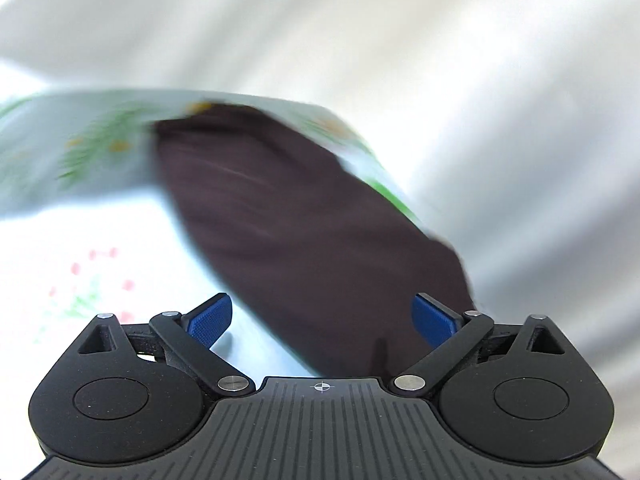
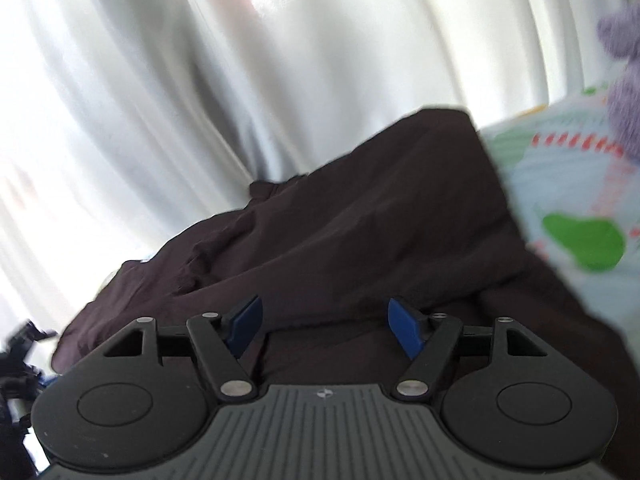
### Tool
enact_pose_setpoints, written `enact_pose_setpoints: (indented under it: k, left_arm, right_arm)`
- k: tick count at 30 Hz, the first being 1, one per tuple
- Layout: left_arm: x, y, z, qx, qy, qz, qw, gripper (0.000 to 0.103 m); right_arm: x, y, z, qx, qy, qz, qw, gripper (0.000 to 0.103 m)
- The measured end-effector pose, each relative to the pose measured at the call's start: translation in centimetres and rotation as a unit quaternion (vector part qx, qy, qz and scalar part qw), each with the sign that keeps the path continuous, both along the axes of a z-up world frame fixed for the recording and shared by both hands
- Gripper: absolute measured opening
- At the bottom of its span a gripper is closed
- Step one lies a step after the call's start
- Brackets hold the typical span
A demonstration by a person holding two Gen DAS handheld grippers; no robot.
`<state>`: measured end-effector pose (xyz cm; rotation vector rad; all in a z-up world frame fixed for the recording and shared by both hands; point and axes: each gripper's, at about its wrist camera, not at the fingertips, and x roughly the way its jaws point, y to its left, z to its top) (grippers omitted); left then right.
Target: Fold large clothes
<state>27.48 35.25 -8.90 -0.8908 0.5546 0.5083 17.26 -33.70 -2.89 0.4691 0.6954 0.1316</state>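
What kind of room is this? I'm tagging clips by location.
Probably a bedroom: a dark brown garment lies on a floral-printed sheet, like bedding, with pale pleated curtains behind and a purple plush toy at the edge.

One dark garment (image 2: 320, 220), one floral sheet (image 1: 60, 152), one curtain (image 2: 160, 60).

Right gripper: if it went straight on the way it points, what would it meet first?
Most likely the dark brown crumpled garment, which fills the view ahead of the open right gripper; depth is unclear, and white curtain folds lie beyond.
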Motion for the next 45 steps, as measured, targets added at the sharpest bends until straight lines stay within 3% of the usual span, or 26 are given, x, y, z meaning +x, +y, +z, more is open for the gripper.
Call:
enact_pose_setpoints:
  k: [4, 10, 14, 15, 18, 21, 24, 26, 28, 29, 31, 34, 35, 36, 37, 38, 41, 45]
  left_arm:
    - [-0.5, 5.0, -3.5, -0.074, -0.018, 0.062, 0.9951, 0.084]
    - [0.4, 8.2, -4.7, -0.104, -0.058, 0.09, 0.9889, 0.064]
    - [1.0, 9.3, -5.6, -0.135, -0.061, 0.098, 0.984, 0.029]
    - [1.3, 9.4, -5.8, -0.14, -0.063, 0.1, 0.983, 0.024]
    - [0.8, 9.1, -5.4, -0.139, -0.07, 0.1, 0.9827, 0.015]
    - [0.4, 8.2, -3.2, -0.101, -0.074, 0.089, 0.9882, 0.011]
    - [0.8, 6.2, 0.6, -0.03, -0.084, 0.049, 0.9949, 0.01]
    - [1.3, 3.9, 3.8, 0.018, -0.103, 0.004, 0.9946, 0.01]
    - [2.1, 0.3, 7.3, 0.065, -0.129, -0.054, 0.9881, 0.01]
    - [2.4, -2.1, 9.1, 0.09, -0.147, -0.089, 0.981, 0.01]
    - [3.0, -7.7, 12.3, 0.133, -0.189, -0.18, 0.9561, 0.01]
    - [3.8, -17.0, 14.7, 0.151, -0.222, -0.329, 0.9056, 0.013]
    - [4.2, -19.8, 14.4, 0.142, -0.222, -0.372, 0.8901, 0.022]
    - [4.5, -22.2, 13.7, 0.127, -0.219, -0.406, 0.8782, 0.045]
    - [4.9, -24.7, 12.5, 0.109, -0.206, -0.445, 0.8648, 0.058]
    - [5.1, -26.6, 11.3, 0.101, -0.186, -0.467, 0.8586, 0.069]
    - [5.0, -29.9, 7.3, 0.097, -0.11, -0.477, 0.8666, 0.073]
    - [3.8, -28.9, 3.6, 0.123, -0.036, -0.425, 0.8961, 0.077]
  right_arm:
    - [0.3, 0.5, -0.2, -0.009, 0.019, -0.013, 1.0, 0.071]
    - [0.3, 1.0, 0.2, -0.005, 0.015, -0.015, 1.0, 0.071]
    - [0.4, 1.3, -0.1, -0.004, 0.022, -0.014, 1.0, 0.071]
    - [0.3, 1.3, -0.2, -0.005, 0.022, -0.014, 1.0, 0.071]
    - [-0.1, 1.2, -0.1, -0.005, 0.02, -0.016, 1.0, 0.071]
    - [-0.4, 0.7, 0.1, 0.004, 0.015, -0.022, 1.0, 0.071]
    - [-0.9, 0.5, 0.3, 0.011, 0.008, -0.025, 1.0, 0.071]
    - [-1.2, 0.5, 0.5, 0.015, 0.003, -0.023, 1.0, 0.071]
    - [-1.4, 0.6, 0.6, 0.02, -0.002, -0.02, 1.0, 0.071]
    - [-1.5, 0.7, 0.6, 0.024, -0.004, -0.019, 1.0, 0.071]
    - [-1.6, 0.8, 0.7, 0.032, -0.01, -0.015, 0.999, 0.071]
    - [-1.9, 1.2, 0.9, 0.041, -0.016, -0.007, 0.999, 0.071]
    - [-1.9, 1.2, 1.0, 0.044, -0.018, -0.004, 0.999, 0.071]
    - [-1.9, 1.2, 1.0, 0.047, -0.018, -0.002, 0.999, 0.071]
    - [-1.8, 1.1, 1.1, 0.049, -0.018, -0.001, 0.999, 0.071]
    - [-1.8, 1.0, 1.1, 0.053, -0.02, 0.001, 0.998, 0.071]
    - [-1.2, 0.6, 1.0, 0.071, -0.017, 0.006, 0.997, 0.073]
    - [1.5, 0.5, 0.1, 0.134, 0.007, 0.026, 0.991, 0.073]
